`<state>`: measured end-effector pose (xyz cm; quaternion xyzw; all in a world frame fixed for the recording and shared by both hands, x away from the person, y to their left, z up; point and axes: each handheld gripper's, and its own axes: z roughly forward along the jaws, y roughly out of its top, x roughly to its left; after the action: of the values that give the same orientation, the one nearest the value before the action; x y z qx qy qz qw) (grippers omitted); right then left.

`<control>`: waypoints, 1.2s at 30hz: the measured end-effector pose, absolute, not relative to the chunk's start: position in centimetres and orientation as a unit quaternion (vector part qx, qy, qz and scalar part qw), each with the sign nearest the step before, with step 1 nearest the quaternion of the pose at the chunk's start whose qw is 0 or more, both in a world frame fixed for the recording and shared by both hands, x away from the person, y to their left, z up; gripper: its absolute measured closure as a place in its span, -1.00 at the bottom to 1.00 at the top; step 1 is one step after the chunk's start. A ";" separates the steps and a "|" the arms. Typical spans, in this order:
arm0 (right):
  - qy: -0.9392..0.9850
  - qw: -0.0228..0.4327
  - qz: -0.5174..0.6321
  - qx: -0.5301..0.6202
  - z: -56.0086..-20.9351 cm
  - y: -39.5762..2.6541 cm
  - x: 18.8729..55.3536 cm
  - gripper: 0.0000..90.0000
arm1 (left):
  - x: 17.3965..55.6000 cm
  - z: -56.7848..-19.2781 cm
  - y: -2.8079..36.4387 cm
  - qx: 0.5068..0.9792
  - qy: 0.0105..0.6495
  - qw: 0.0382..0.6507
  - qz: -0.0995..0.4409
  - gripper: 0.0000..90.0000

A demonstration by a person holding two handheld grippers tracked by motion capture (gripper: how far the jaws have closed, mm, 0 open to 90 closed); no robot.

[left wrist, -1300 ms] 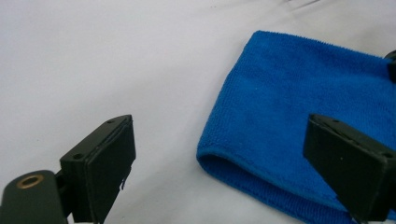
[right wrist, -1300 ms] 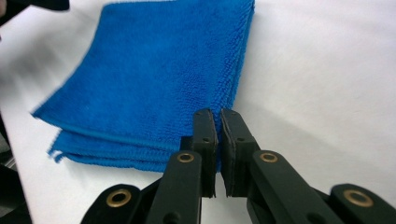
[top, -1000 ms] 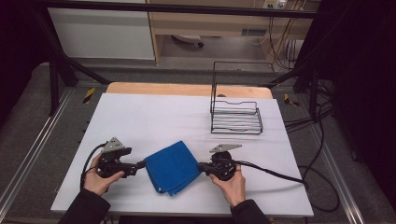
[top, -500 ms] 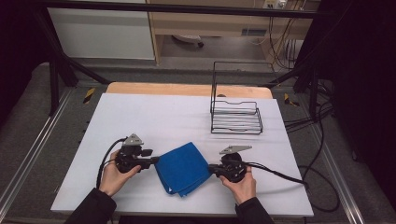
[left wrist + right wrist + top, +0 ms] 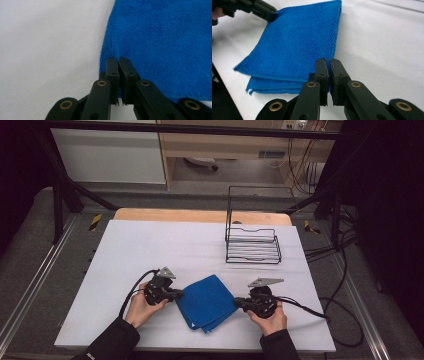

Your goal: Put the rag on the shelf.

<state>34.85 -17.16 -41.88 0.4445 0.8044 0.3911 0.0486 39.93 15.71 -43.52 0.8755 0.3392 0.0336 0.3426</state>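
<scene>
A folded blue cloth (image 5: 207,302) lies on the white table (image 5: 165,245) near its front edge. My left gripper (image 5: 177,295) is at the cloth's left edge. Its jaws have just been closing and now stand shut, pinching the cloth's (image 5: 162,45) hem at my left gripper (image 5: 117,62). My right gripper (image 5: 237,302) is at the cloth's right side, shut on the folded layers of the cloth (image 5: 299,42) at my right gripper (image 5: 329,62). The left gripper (image 5: 270,13) also shows at the cloth's far corner in the right gripper view.
A black wire rack (image 5: 252,245) stands at the back right of the table. A black cable (image 5: 310,307) trails off to the right from the right gripper. Dark frame bars and floor surround the table.
Both hands and the cloth have shifted to the right. The left gripper came up to the cloth's left edge and its jaws went from wide apart to shut on it.
</scene>
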 end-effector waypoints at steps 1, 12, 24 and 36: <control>0.802 0.050 0.390 0.449 -41.8 -17.3 34.8 0.91 | 39.8 -43.5 15.5 0.876 0.338 0.343 0.034 0.93; 0.796 0.068 0.374 0.471 -41.0 -20.5 36.1 0.89 | 37.2 -43.0 12.9 0.863 0.347 0.366 0.002 0.94; 0.813 0.115 0.365 0.439 -42.5 -19.6 40.5 0.91 | 35.3 -43.4 11.8 0.852 0.368 0.372 0.021 0.94; 0.806 0.153 0.387 0.420 -43.8 -18.2 41.4 0.43 | 35.0 -43.4 12.2 0.855 0.365 0.366 0.047 0.59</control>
<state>41.36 -18.21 -43.82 0.4201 0.8064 0.3872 0.1528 35.01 12.22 -43.39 0.8548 0.3647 0.0467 0.3663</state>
